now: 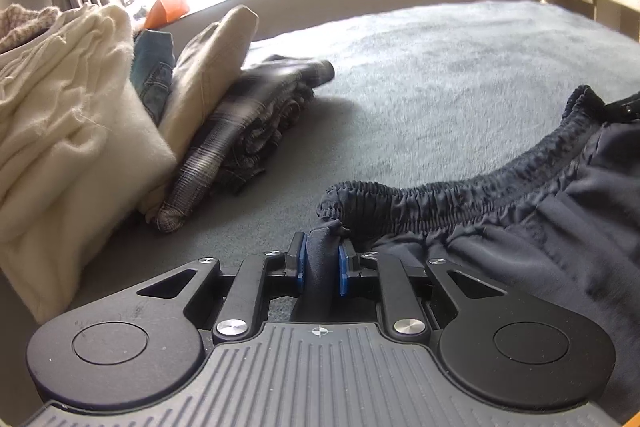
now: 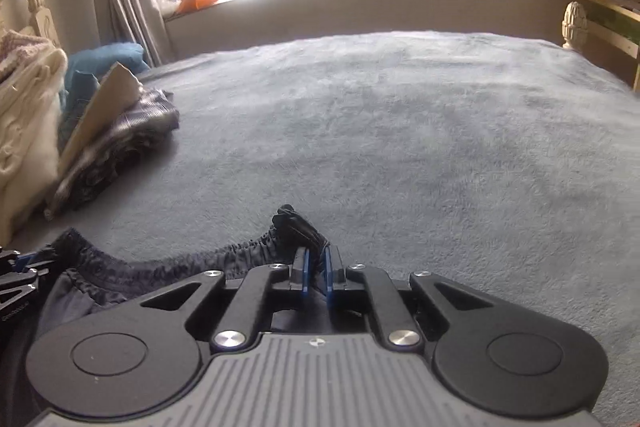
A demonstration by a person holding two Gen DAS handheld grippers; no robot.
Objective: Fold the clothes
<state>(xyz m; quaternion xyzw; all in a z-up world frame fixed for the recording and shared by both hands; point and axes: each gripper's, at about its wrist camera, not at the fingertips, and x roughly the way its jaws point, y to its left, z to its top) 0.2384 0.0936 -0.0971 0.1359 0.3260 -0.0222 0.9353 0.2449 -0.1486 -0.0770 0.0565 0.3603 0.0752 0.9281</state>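
a bedroom, bright window at the back, and a bed (image 2: 400, 115) under a grey-blue fleecy cover fills both views. along its left side leans a stack of clothes (image 1: 120, 115): a cream knit, denim, a beige piece, a plaid one, tipped against each other.

the dark shorts (image 1: 540, 211) lie at the near edge of the bed, elastic waistband stretched between the two tools. the left tool (image 1: 322, 259) is closed on a pinch of cloth just below the band's left end. the right tool (image 2: 316, 263) is closed on the bunched right end of the band.

risks, as i judge them: the left bite is thin fabric beside the elastic, not the band itself, so a lift or a tug sideways could pull it out of the pads. the right bite is a crumpled wad that may hold only some layers, so the shorts could hang twisted. the waistband sags in the middle, and a fold made without taking up that slack would crease unevenly. swinging left could also knock the leaning stack over.
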